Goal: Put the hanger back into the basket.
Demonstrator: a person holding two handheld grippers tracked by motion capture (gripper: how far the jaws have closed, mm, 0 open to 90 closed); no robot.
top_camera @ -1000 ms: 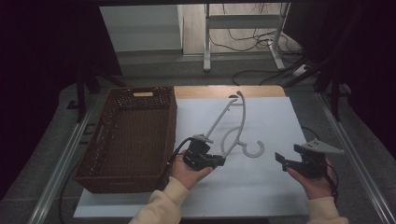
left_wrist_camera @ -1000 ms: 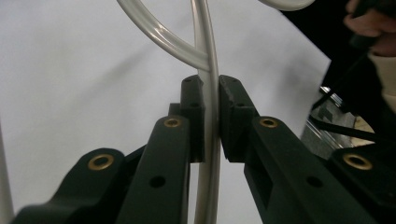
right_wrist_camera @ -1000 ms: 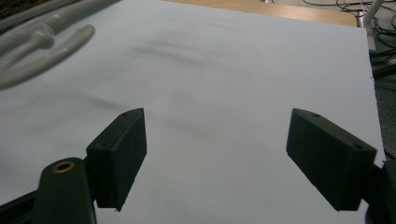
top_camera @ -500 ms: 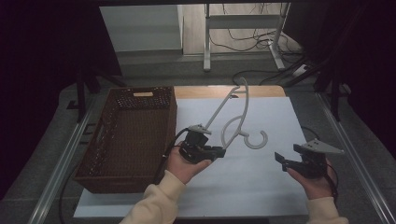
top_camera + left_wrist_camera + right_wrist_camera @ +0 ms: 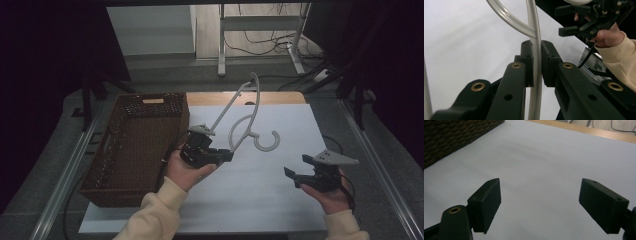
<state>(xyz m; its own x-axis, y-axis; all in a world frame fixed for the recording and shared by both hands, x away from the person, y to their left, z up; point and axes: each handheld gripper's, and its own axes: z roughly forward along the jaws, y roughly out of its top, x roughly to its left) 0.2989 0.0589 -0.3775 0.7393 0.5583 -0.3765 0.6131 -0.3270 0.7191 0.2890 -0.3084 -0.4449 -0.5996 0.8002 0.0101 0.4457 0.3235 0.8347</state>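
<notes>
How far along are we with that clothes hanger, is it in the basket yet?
Done: the left gripper is shut on a bar of the pale grey plastic clothes hanger, which looks tilted up off the white table sheet. In hand: carrying it, hook end low. Left: it is not yet in the dark brown woven basket, which sits beside it, likely the goal. The right gripper is open, holding nothing.

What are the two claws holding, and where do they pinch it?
The left gripper pinches the white hanger on a thin bar near its end. The right gripper is open and holds nothing.
</notes>
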